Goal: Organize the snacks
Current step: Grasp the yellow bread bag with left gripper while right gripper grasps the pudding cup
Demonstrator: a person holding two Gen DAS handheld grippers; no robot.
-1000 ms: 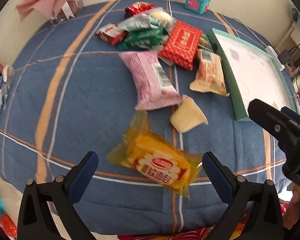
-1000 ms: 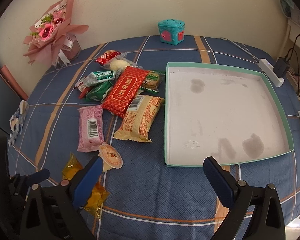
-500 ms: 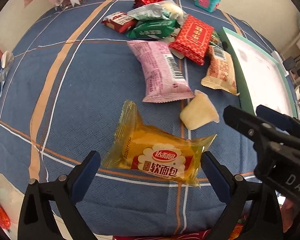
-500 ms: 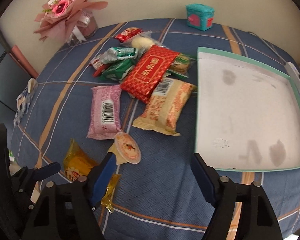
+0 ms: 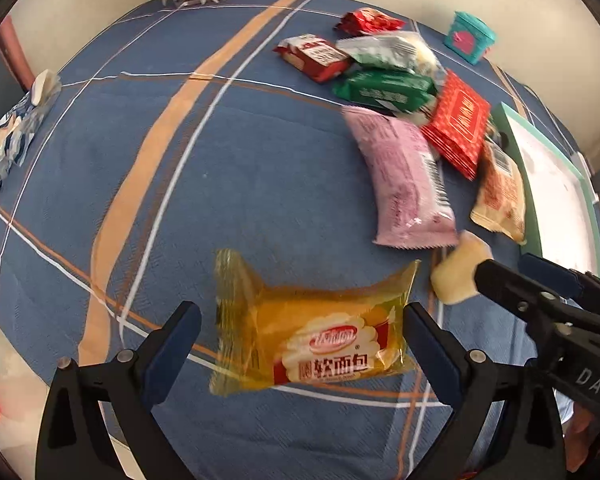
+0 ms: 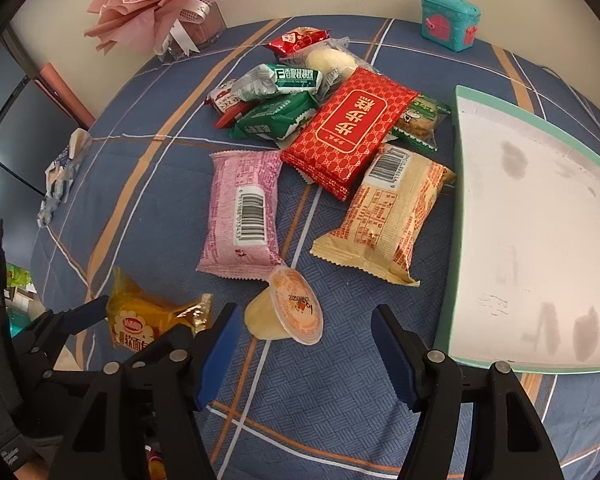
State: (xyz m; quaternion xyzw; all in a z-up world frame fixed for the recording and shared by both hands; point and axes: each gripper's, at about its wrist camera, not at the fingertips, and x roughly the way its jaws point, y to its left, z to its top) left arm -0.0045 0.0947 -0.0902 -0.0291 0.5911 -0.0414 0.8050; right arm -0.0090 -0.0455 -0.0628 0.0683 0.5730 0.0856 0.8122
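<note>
Both tools look the same. The left gripper (image 5: 300,336) has two black plastic arms with open, triangle-shaped gaps in them. Each arm ends in a dark blue finger pad (image 5: 428,344). Small round silver screws sit on the black arms. The right gripper (image 6: 304,352) is black too, with blue pads (image 6: 216,360) and silver screws. Its side shows white letters, "DAS".

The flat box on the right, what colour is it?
Mint-green rim, whitish inside; clearest in the right wrist view.
</note>
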